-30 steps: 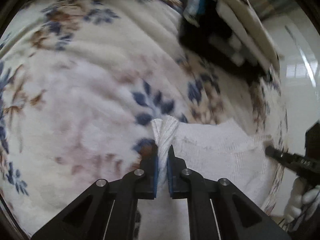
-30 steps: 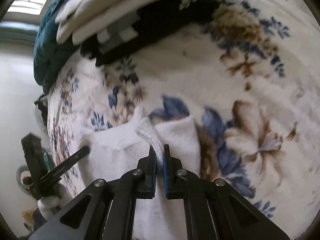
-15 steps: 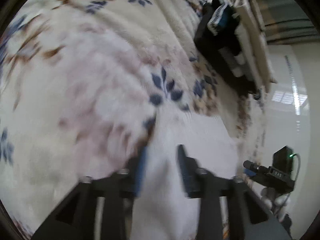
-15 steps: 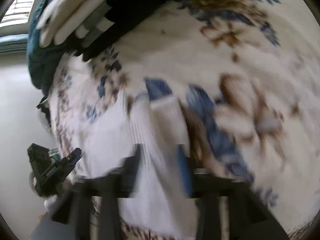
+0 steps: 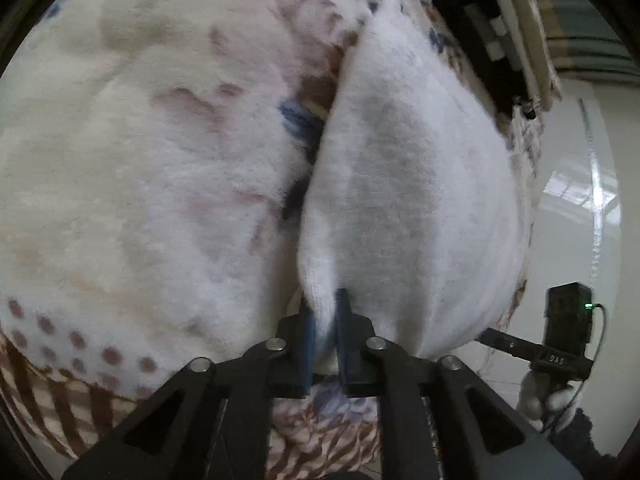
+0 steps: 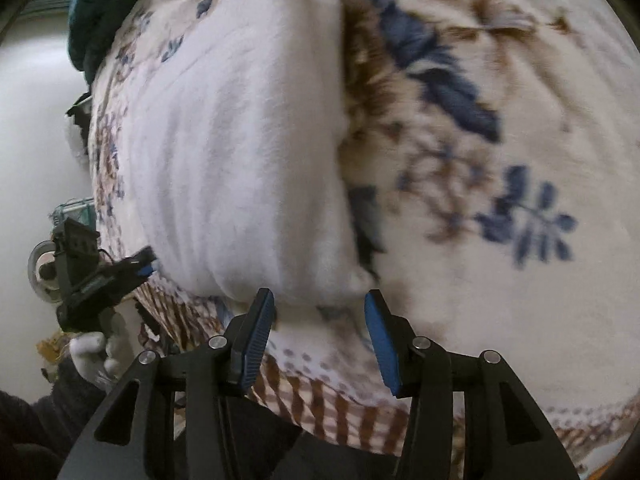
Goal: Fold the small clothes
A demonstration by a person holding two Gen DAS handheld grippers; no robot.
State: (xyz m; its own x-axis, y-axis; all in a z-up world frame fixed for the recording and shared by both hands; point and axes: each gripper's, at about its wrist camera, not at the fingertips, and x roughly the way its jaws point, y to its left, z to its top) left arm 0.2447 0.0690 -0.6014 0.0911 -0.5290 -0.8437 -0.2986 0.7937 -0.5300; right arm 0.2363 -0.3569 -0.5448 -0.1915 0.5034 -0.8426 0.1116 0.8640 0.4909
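The left gripper (image 5: 323, 322) has its black fingers pinched on the near corner of the white knitted garment (image 5: 408, 184), a fold of the cloth squeezed between the blue pads; a second ago it held a bunched corner in the same way, half a second ago its fingers looked spread in the blur, and now they are clamped again lower on the cloth. The right gripper (image 6: 318, 326) stands with its blue-padded fingers (image 6: 256, 336) wide apart just short of the garment's near edge (image 6: 240, 152), touching nothing, whereas a second ago it was closed on a ribbed white fold. The garment lies as a folded, thick white block on the fluffy cream blanket with blue and brown flowers (image 5: 152, 168), near the blanket's brown-checked border (image 6: 320, 396); earlier it lay thinner and farther from that border. Beyond the garment, at the blanket's far end, sits a stack of black and cream folded clothes (image 5: 492, 28), and the right view shows a dark teal bundle (image 6: 100, 4) there too, both unmoved.
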